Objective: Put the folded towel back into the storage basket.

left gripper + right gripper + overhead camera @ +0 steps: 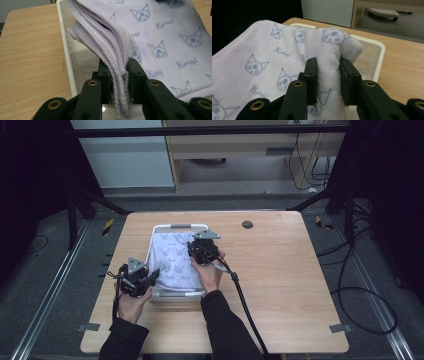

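Left hand-held gripper (pixel 118 75) pinched tight on folded towel (pixel 175 260) edge, right hand-held gripper (pixel 327 75) clamped on a bunched fold; towel draped over white basket (pixel 180 226) mid-desk (pixel 280 280).

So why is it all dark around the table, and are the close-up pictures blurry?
High view: light falls on the table while the edges stay black. Left gripper view: the towel looks sharp near the jaws. Right gripper view: the towel is sharp, the room behind soft, the left corner dark.
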Motion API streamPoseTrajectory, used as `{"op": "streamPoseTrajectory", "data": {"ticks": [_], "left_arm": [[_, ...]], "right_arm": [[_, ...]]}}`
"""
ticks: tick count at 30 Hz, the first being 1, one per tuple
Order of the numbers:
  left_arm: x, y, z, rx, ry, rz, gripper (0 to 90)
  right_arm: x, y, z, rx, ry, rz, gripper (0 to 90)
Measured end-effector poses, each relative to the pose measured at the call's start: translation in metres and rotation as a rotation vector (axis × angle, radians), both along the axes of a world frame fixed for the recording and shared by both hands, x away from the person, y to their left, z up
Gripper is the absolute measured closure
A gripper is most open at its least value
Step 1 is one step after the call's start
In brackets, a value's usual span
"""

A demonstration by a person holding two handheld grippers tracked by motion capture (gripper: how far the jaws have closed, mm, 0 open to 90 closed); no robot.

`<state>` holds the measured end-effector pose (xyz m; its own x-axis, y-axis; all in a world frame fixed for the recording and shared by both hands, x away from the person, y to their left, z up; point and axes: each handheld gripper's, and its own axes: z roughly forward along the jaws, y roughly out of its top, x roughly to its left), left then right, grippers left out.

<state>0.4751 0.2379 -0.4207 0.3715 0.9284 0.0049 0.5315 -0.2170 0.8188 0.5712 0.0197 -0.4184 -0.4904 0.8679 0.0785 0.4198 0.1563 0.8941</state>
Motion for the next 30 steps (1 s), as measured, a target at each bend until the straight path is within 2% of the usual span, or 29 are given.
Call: {"op": "streamPoseTrajectory", "data": {"ticks": [5,12,18,20,23,27,30], "left_arm": [[0.003,0.001,-0.005,-0.007,0.029,0.004,74.5],[0.006,-0.001,-0.01,0.02,0.042,0.005,74.1],[0.008,-0.001,-0.014,0.059,0.058,0.021,67.6],[0.008,-0.001,-0.013,0.062,0.057,0.019,63.6],[0.006,-0.003,-0.011,0.081,0.031,0.031,61.6],[0.002,-0.001,-0.002,0.073,-0.008,0.041,60.4],[-0.002,0.002,0.006,0.048,-0.038,0.04,59.7]], "right_arm": [[0.002,0.0,-0.005,-0.013,0.024,0.006,69.7],[0.005,0.001,-0.013,-0.035,0.05,0.006,69.0],[0.007,0.002,-0.017,-0.075,0.072,0.018,63.9],[0.007,0.001,-0.017,-0.092,0.057,0.016,59.7],[0.006,-0.001,-0.014,-0.088,0.029,0.009,55.5],[0.003,-0.007,-0.007,-0.072,-0.005,0.009,50.5],[-0.001,-0.014,-0.001,-0.05,-0.02,0.009,46.2]]}}
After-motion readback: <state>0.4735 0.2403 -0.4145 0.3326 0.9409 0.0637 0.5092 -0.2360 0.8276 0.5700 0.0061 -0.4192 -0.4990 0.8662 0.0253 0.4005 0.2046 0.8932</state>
